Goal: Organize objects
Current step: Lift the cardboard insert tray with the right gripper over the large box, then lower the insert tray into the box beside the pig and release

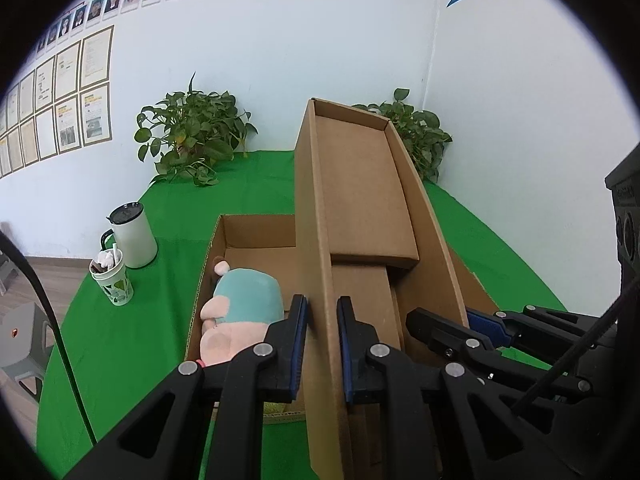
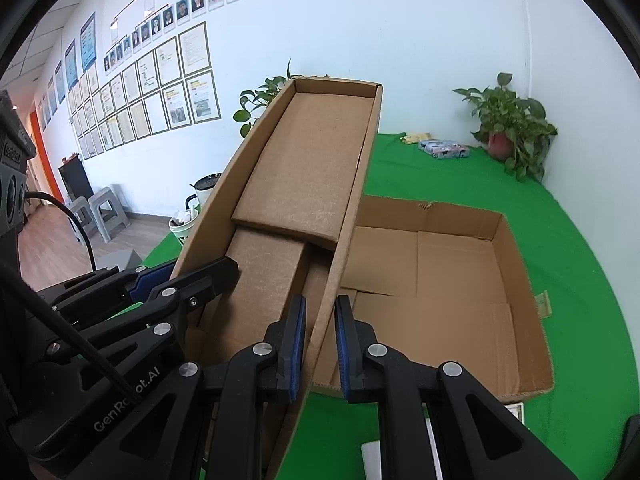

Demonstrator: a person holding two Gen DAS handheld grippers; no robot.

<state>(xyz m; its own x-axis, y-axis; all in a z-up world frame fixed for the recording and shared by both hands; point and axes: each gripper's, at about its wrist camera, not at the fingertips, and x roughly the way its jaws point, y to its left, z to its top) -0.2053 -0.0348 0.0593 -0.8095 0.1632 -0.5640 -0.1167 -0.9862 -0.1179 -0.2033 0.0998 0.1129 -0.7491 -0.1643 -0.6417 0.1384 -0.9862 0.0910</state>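
Item: cardboard lid, raised and tilted. My left tool clamps its left wall, my right tool its right wall. Beneath: open box holding plush toy.

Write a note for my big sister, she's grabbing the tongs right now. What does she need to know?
Left tongs: shut on the left wall of the cardboard lid.
Right tongs: shut on the lid's right wall.
The lid is held tilted above the open box on the green cloth.
Done: the plush toy lies in the box.
Left: probably lower the lid onto the box. Whether the packet by the potted plant goes in first, I cannot tell.
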